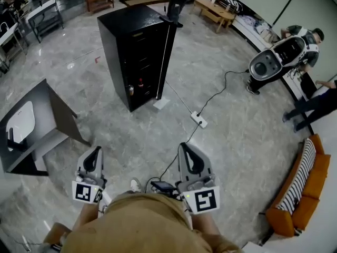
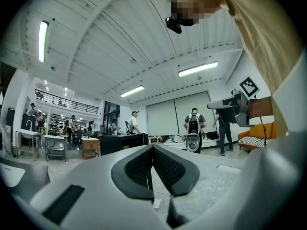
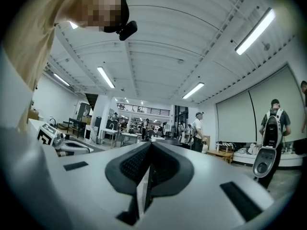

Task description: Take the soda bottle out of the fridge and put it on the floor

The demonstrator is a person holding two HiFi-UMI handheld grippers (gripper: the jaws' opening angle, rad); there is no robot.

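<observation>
Grey marbled floor [image 1: 158, 136] fills the head view, and only that view shows the task's things. A black fridge [image 1: 134, 51] stands well ahead of the person. Behind its front, low down, is a small bottle-like shape with a red touch, probably the soda bottle [image 1: 140, 83], though it is too small to be sure. A dark table [image 1: 45, 115] sits at the left and an orange sofa [image 1: 305, 194] at the far right.

Near the person's body, the left gripper [image 1: 95, 152] and the right gripper [image 1: 186, 147] hang apart from each other above the floor. Their own views look level into the hall with its ceiling lights and standing people. They show what the head view cannot: the left gripper [image 2: 152, 150] is clenched on nothing, and the right gripper [image 3: 150, 150] is likewise closed and empty.
</observation>
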